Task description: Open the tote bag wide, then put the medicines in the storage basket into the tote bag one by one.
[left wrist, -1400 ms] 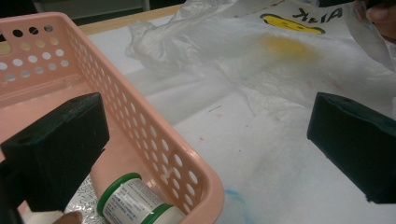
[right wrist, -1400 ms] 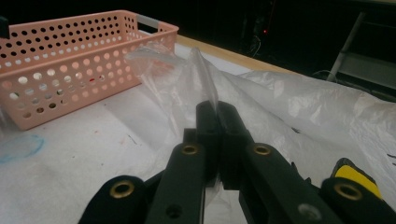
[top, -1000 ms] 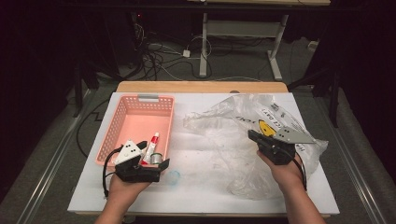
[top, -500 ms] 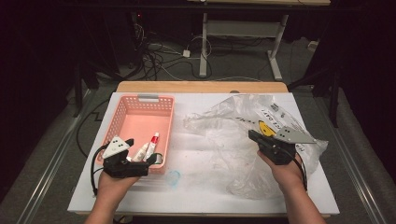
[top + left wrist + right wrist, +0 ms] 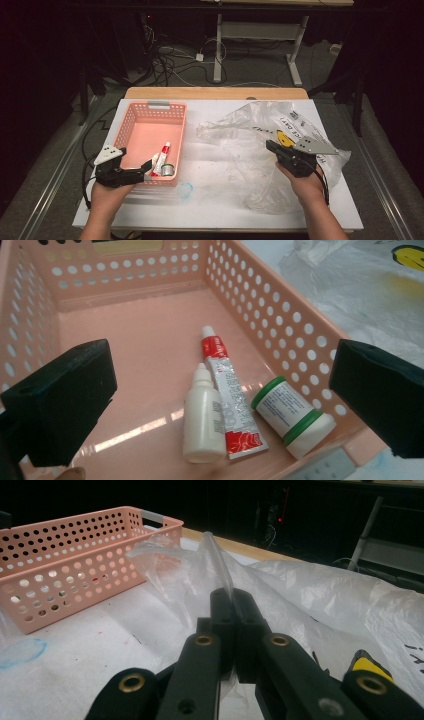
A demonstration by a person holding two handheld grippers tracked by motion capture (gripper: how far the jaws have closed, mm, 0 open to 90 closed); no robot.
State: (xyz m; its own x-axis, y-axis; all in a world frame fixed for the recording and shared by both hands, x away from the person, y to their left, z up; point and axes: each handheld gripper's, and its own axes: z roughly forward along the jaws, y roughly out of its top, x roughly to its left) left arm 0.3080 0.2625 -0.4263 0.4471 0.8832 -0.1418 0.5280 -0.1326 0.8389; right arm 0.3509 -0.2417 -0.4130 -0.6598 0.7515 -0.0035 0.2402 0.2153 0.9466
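Note:
My left gripper [image 5: 144,170] [image 5: 222,365] hovers open over the front end of a pink perforated basket [image 5: 131,127] [image 5: 125,340] [image 5: 75,555], nothing between its jaws. On the basket floor lie a white dropper bottle [image 5: 202,422], a red and white tube [image 5: 164,151] [image 5: 231,405] and a small white jar with green bands [image 5: 168,170] [image 5: 292,415], side by side near the front right corner. My right gripper [image 5: 272,147] [image 5: 232,600] is shut on a raised fold of a clear plastic bag [image 5: 250,132] [image 5: 320,600] spread on the table's right half.
A white cover [image 5: 220,212] lies over the table, with a wooden strip [image 5: 215,93] bare at the back. A blue ring mark [image 5: 185,190] sits just in front of the basket. Cables and desk legs stand on the dark floor beyond.
My left gripper has slid left along the basket's front end. The right gripper has stayed in place, still shut on the bag.

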